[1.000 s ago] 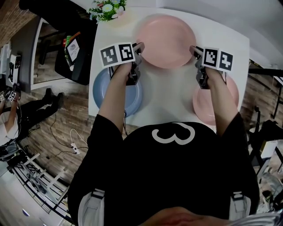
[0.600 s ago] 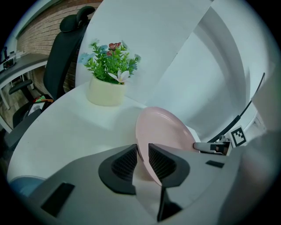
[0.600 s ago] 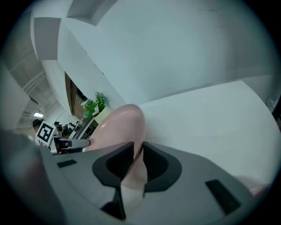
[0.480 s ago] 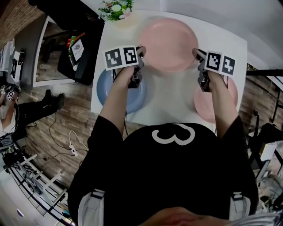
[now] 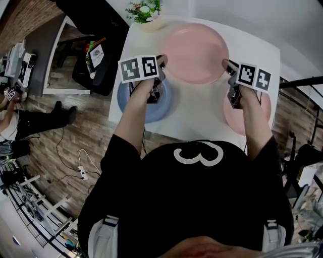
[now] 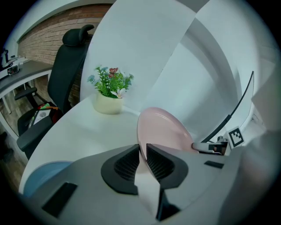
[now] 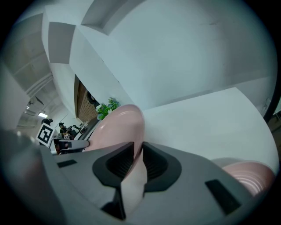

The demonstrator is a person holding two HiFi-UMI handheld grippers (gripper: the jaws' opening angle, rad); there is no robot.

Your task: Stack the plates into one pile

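Note:
A large pink plate [image 5: 196, 53] hangs above the white table [image 5: 197, 113], carried between my two grippers. My left gripper [image 5: 162, 61] is shut on the plate's left rim; its jaws have just been closing, and the rim [image 6: 164, 132] sits between the ribbed pads. My right gripper [image 5: 226, 64] is shut on the right rim [image 7: 120, 125], and its jaws have closed a little too. A blue plate [image 5: 126, 98] lies on the table under my left forearm. Under my right forearm lies a smaller pink plate [image 5: 264, 108], also seen in the right gripper view [image 7: 246, 173].
A small potted plant [image 5: 145, 11] stands at the table's far left corner [image 6: 109, 94]. A black office chair [image 6: 66, 70] stands off the table's left side, with a dark desk [image 5: 45, 45] beyond it. Cables lie on the wooden floor [image 5: 75, 151].
Both grippers have risen with the large pink plate between them, lifting it off the table. The blue and small pink plates have stayed where they were.

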